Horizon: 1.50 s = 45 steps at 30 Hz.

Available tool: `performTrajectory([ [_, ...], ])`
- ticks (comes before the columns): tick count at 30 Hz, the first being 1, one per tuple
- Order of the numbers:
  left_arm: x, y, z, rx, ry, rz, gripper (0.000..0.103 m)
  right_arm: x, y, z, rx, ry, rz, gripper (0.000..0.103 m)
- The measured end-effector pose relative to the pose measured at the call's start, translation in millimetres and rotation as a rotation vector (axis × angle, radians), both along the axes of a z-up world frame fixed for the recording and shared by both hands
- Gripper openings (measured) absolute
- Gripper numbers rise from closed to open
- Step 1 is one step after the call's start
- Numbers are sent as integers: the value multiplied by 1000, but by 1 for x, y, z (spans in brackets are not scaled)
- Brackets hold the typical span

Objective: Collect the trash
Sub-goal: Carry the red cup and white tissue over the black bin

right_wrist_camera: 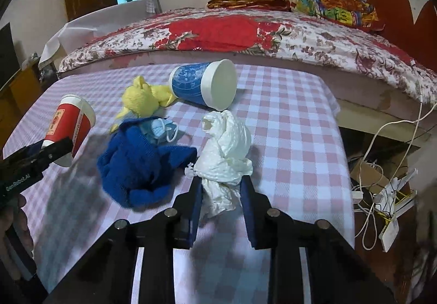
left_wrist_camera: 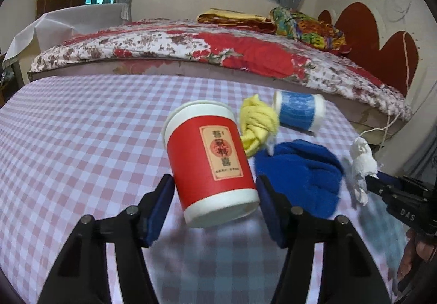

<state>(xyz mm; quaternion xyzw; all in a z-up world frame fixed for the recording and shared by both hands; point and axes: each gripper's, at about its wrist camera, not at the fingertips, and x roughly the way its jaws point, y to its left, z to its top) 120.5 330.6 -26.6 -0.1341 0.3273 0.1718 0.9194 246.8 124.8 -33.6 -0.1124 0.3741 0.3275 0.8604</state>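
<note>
A red paper cup (left_wrist_camera: 207, 156) hangs tilted above the checked tablecloth (left_wrist_camera: 68, 140), and my left gripper (left_wrist_camera: 214, 186) is shut on its lower half. In the right wrist view the same cup (right_wrist_camera: 72, 123) casts a shadow on the cloth below it. My right gripper (right_wrist_camera: 221, 189) is shut on a crumpled white tissue (right_wrist_camera: 226, 145), which dangles from its fingertips (left_wrist_camera: 374, 177) in the left wrist view. Lying on the table are a blue paper cup (right_wrist_camera: 202, 85) on its side, a yellow cloth (right_wrist_camera: 142, 101), a blue cloth (right_wrist_camera: 142, 164) and a light-blue face mask (right_wrist_camera: 161, 129).
A bed with a floral cover (right_wrist_camera: 245, 30) runs along the table's far edge. To the right of the table, white cables (right_wrist_camera: 374, 183) and a cardboard box (right_wrist_camera: 366, 172) lie on the floor. A person's hand (left_wrist_camera: 415, 252) holds the right gripper.
</note>
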Motion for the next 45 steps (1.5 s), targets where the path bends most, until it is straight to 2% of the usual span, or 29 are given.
performTrajectory([
  [7, -15, -36, 16, 25, -25, -57, 62, -28, -31, 11, 5, -38, -12, 30],
  [20, -31, -96, 23, 17, -58, -176, 57, -57, -88, 19, 12, -58, -72, 30],
  [36, -20, -196, 34, 30, -78, -394, 56, -78, -209, 35, 31, -88, -257, 30],
  [45, -11, -248, 35, 43, -69, -518, 56, -87, -279, 30, 41, -91, -367, 30],
])
